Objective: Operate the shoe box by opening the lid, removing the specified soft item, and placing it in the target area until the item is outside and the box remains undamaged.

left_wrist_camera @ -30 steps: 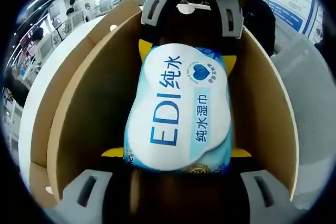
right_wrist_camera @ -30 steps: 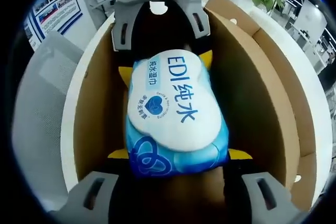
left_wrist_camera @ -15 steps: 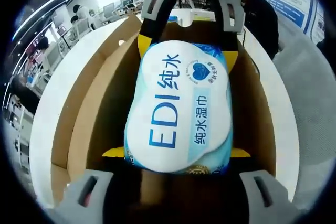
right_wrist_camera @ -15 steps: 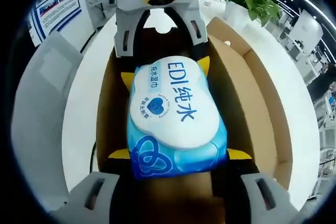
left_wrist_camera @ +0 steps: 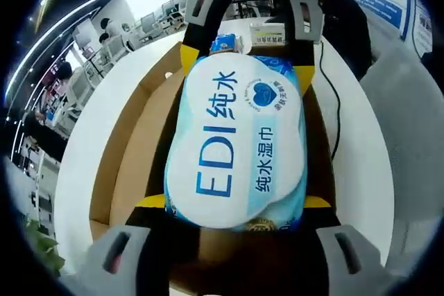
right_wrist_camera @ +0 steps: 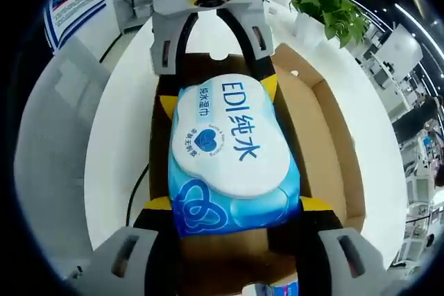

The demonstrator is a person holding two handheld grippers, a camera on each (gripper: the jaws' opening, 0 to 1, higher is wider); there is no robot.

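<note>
A blue-and-white pack of wet wipes marked "EDI" hangs in the air above the open cardboard shoe box. My left gripper is shut on its near end, the yellow pads pressing both sides. My right gripper faces it and is shut on the far end. In the right gripper view the same pack sits between my right gripper and the left gripper, with the box lower down, on the white round table.
A grey chair stands beside the table, and a potted plant is beyond it. A black cable trails over the tabletop. A small carton lies past the box. A person in dark clothes stands behind.
Both grippers have lifted the wipes pack up out of the box. The box and table now look smaller and farther below, with more tabletop showing around them.
</note>
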